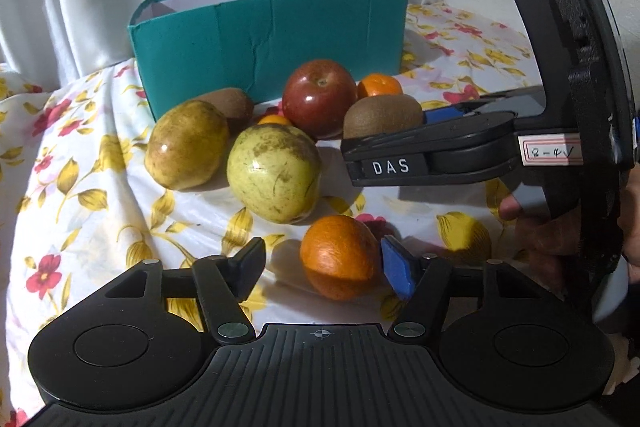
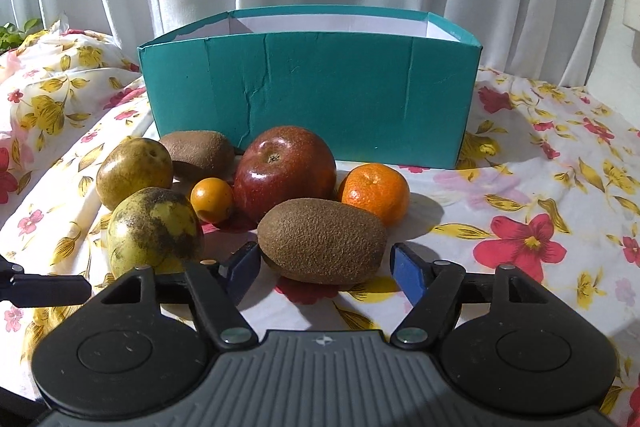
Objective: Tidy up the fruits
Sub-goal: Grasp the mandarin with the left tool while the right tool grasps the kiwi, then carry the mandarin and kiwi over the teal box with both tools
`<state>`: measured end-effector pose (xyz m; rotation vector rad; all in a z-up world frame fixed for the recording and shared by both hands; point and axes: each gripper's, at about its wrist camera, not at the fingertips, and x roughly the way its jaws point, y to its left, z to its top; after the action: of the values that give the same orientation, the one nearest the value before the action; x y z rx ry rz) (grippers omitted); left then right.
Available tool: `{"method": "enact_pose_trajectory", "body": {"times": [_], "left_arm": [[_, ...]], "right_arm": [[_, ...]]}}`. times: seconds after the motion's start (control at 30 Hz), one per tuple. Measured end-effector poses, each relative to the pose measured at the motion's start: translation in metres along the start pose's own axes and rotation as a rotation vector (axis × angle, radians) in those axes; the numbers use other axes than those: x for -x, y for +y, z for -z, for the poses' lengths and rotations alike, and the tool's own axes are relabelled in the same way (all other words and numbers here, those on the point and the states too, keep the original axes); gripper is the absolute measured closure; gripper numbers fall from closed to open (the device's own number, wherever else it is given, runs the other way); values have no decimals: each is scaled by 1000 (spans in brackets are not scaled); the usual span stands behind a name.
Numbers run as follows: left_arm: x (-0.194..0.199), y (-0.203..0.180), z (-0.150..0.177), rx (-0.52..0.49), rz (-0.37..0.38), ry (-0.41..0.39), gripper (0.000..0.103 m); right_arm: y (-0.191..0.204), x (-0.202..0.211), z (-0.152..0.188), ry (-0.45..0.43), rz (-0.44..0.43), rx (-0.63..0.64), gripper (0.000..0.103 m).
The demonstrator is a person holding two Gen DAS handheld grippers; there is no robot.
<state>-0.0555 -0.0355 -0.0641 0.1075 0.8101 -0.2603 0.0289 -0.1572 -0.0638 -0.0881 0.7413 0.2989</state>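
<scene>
Fruits lie on a floral cloth in front of an open teal box [image 1: 268, 35] [image 2: 312, 95]. My left gripper [image 1: 320, 267] is open, its fingers either side of an orange [image 1: 340, 251], the blue pad touching it. My right gripper [image 2: 326, 267] is open around a brown kiwi [image 2: 322, 241], apart from it; it also shows from the side in the left wrist view [image 1: 384, 155] in front of that kiwi [image 1: 380, 115]. Behind lie a red apple [image 2: 284, 171] [image 1: 318, 97], a mandarin [image 2: 374, 191], a small orange [image 2: 212, 199], a second kiwi [image 2: 198, 153] and two yellow-green pears [image 2: 154, 229] [image 2: 134, 173].
White curtains hang behind the box. The floral cloth [image 2: 540, 187] spreads to the right of the fruits and rises in folds at the left [image 2: 48, 87]. The person's hand [image 1: 560, 239] holds the right gripper at the right edge of the left wrist view.
</scene>
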Motion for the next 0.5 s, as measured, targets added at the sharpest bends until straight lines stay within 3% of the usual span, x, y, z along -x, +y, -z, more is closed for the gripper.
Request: {"method": "enact_pose_trajectory", "body": {"times": [0.03, 0.13, 0.5], "left_arm": [[-5, -2, 1, -9, -13, 19, 49], [-7, 0, 1, -6, -28, -7, 53], [-3, 4, -9, -5, -70, -2, 55]], "right_arm": [[1, -1, 0, 0, 1, 4, 35], [1, -4, 0, -1, -1, 14, 36], [0, -8, -2, 4, -1, 14, 38]]}}
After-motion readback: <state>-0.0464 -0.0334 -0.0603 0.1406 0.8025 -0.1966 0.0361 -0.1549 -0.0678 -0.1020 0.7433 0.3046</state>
